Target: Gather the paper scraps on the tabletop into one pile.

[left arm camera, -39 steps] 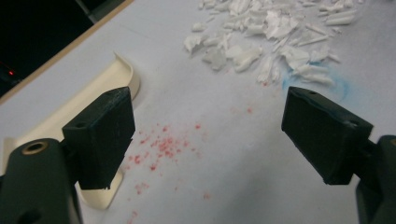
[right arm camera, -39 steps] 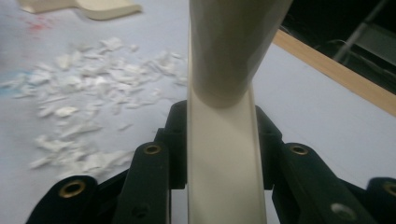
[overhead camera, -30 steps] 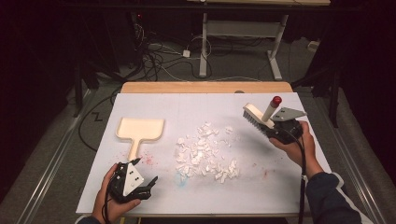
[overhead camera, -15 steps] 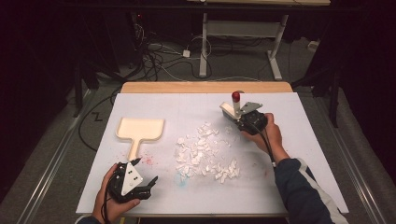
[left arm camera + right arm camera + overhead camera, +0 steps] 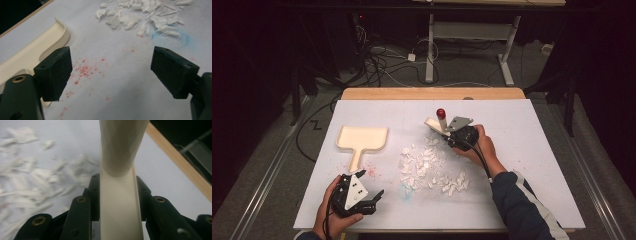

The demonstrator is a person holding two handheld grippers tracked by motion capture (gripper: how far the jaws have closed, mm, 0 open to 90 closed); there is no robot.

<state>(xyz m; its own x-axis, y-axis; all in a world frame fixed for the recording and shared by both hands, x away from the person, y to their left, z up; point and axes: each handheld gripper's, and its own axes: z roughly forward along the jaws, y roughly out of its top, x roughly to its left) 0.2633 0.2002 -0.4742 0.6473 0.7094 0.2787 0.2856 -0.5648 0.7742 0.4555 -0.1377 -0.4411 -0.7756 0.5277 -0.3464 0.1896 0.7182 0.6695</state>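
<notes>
Item: right hand-held gripper [image 5: 447, 131], jaws clamped on the cream handle of a brush [image 5: 119, 185] with a red knob, at the far edge of the white scraps [image 5: 429, 167] on the counter [image 5: 532, 150]; left hand-held gripper [image 5: 373, 197], jaws wide apart and empty, near the dustpan [image 5: 361, 140].
Risks: a hard sweep could scatter scraps off the counter; the unheld dustpan may slide away; the smooth handle may twist in the grip.
</notes>
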